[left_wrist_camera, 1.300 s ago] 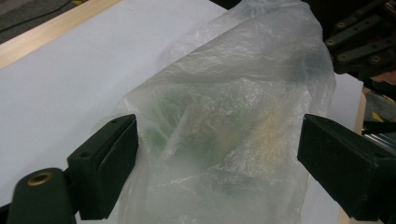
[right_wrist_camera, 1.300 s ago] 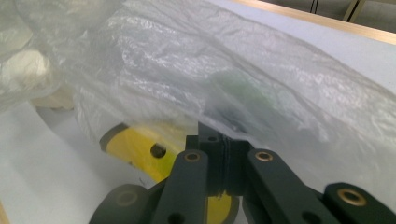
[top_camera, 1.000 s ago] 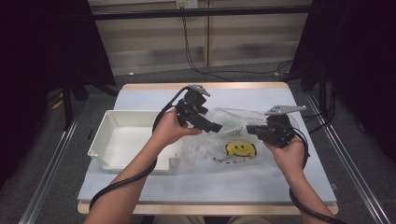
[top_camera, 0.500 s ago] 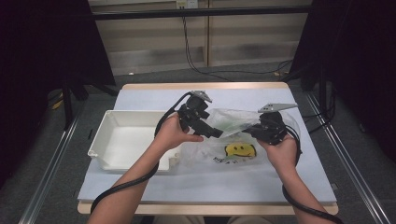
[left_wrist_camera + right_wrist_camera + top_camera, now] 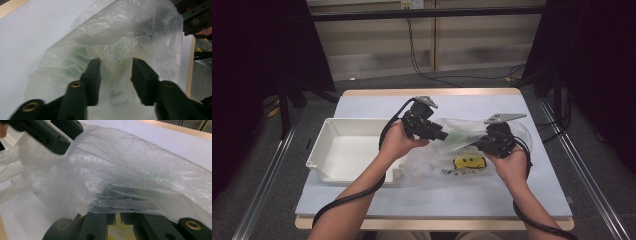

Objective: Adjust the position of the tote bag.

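On pale blue table top (image 5: 362, 200), left side: white rectangular plastic tray (image 5: 343, 150), sitting there. Next over, left gripper (image 5: 443, 136) at near edge of crinkly clear plastic bag (image 5: 452, 142); jaws just been closing, now partway in, film bunched in gap but can't tell if pads actually bite. Bag lifted mid-table, stretched between both grippers, hazy, greenish blur inside. Small yellow-and-black item (image 5: 469, 162) underneath. Right gripper (image 5: 479, 144) pinched tight on bag's other edge.
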`<state>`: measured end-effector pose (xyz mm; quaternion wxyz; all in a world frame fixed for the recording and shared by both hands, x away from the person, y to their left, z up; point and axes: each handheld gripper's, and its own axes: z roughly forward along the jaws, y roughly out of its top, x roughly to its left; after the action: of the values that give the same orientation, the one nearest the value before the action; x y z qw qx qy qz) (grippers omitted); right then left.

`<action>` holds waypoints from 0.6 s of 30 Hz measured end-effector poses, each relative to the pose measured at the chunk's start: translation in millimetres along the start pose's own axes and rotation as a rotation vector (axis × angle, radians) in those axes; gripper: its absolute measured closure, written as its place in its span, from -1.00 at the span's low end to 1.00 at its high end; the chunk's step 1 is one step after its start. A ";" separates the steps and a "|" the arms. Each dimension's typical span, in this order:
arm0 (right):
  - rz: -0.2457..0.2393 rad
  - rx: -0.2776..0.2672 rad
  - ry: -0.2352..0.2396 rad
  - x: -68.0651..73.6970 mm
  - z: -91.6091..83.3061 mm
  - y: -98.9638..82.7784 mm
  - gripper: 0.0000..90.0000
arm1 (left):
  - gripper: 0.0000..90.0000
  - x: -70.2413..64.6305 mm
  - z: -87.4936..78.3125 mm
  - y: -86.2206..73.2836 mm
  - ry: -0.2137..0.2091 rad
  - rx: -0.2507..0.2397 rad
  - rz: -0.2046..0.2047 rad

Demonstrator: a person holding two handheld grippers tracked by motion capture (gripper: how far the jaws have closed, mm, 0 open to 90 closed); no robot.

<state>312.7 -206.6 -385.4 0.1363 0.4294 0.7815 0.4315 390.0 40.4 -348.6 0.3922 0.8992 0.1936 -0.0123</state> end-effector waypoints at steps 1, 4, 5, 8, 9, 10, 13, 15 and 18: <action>0.000 0.005 -0.002 0.9 -0.4 -1.1 0.85 | 0.49 0.2 -0.8 0.1 0.006 0.004 -0.006; -0.007 0.008 -0.002 1.7 -1.3 -3.9 0.75 | 0.64 0.2 -0.8 -0.7 0.003 -0.007 -0.009; -0.010 0.009 0.004 2.7 -2.9 -7.6 0.64 | 0.80 0.8 -1.9 -0.9 0.000 -0.008 -0.023; -0.022 0.009 0.003 5.3 -5.7 -11.7 0.48 | 1.00 2.8 -2.7 -1.2 -0.002 -0.027 -0.031; -0.024 0.006 0.002 6.4 -6.9 -13.2 0.42 | 1.00 2.5 -2.5 -1.2 0.006 -0.029 -0.040; -0.025 0.008 0.004 7.1 -7.6 -14.1 0.38 | 1.00 2.7 -2.2 -0.8 0.014 -0.024 -0.037; -0.042 0.023 0.002 9.0 -9.0 -17.3 0.18 | 1.00 1.9 -0.8 -0.3 0.011 -0.014 -0.040; -0.047 0.027 0.000 9.6 -10.0 -18.3 0.15 | 1.00 1.5 -2.1 0.4 0.014 0.005 -0.038; -0.048 0.030 0.010 11.7 -14.0 -21.2 -0.01 | 1.00 1.1 -1.6 -0.5 0.007 -0.015 -0.046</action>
<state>285.9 -210.7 -392.1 0.1362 0.4102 0.7987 0.4186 390.6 42.2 -348.1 0.3979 0.8916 0.2156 -0.0164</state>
